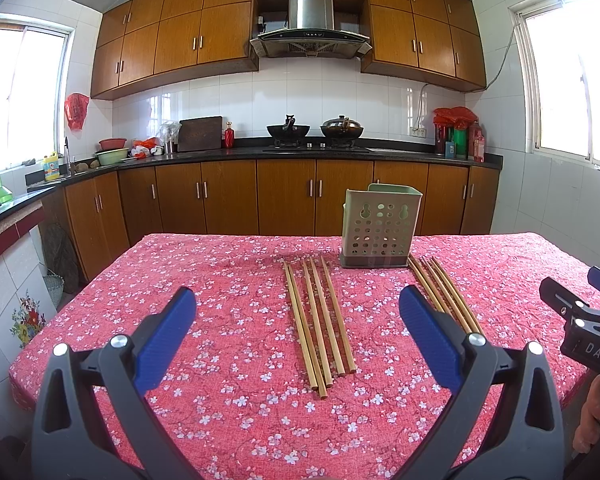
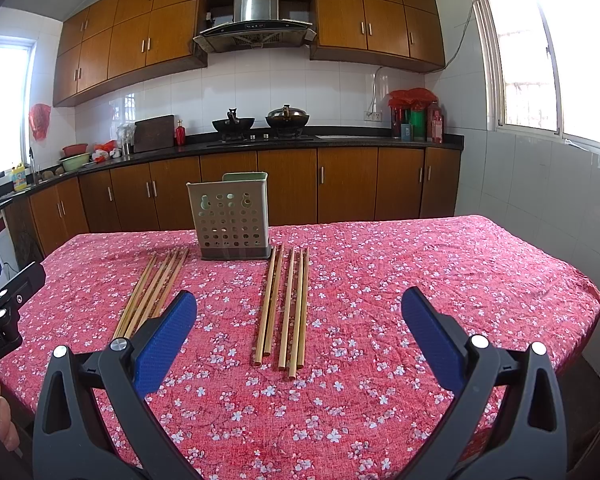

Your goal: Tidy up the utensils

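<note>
Hovering above the near edge of a table [image 1: 180, 400] covered in a red floral cloth, two hand-held grippers face a kitchen counter. The left gripper [image 1: 298, 322] has its blue-padded fingers spread wide apart and holds nothing. The right gripper [image 2: 298, 322] is equally wide apart and empty.

Two groups of wooden chopsticks lie flat on the cloth, pointing away toward the far side. The left chopsticks [image 1: 320, 320] sit ahead of the left gripper; the right chopsticks [image 2: 286, 304] sit ahead of the right gripper. Between their far ends stands an upright pale green utensil holder [image 1: 380, 228] with a perforated wall.

Judging from this, no chopstick has been picked up yet. A good grasp would likely descend across the sticks near their middle, closing crosswise so they stay bunched, then tilt them upright over the holder's open top.
</note>
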Action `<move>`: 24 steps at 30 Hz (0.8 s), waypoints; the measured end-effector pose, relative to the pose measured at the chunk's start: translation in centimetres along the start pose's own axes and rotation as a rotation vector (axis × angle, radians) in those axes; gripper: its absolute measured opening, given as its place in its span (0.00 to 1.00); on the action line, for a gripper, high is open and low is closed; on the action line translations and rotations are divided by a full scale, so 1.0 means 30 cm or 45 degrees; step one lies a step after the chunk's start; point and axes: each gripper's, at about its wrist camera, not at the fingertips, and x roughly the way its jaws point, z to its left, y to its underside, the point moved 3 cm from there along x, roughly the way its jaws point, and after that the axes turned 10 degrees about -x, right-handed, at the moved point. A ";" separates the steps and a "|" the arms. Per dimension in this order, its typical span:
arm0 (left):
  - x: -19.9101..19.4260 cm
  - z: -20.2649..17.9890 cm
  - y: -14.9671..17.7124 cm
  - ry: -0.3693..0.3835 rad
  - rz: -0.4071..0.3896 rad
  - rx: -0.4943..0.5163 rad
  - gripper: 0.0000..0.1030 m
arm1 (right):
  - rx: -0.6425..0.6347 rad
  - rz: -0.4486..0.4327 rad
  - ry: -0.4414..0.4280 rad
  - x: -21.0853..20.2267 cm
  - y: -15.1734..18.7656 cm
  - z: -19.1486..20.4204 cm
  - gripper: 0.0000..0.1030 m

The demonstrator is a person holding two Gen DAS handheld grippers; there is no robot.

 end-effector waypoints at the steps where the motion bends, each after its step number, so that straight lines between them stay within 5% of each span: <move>1: 0.000 0.000 0.000 0.000 0.000 0.000 0.96 | 0.000 0.000 0.000 0.000 0.000 0.000 0.98; 24: 0.009 0.000 0.006 0.000 0.000 -0.001 0.96 | 0.001 0.001 0.000 0.000 0.000 -0.002 0.98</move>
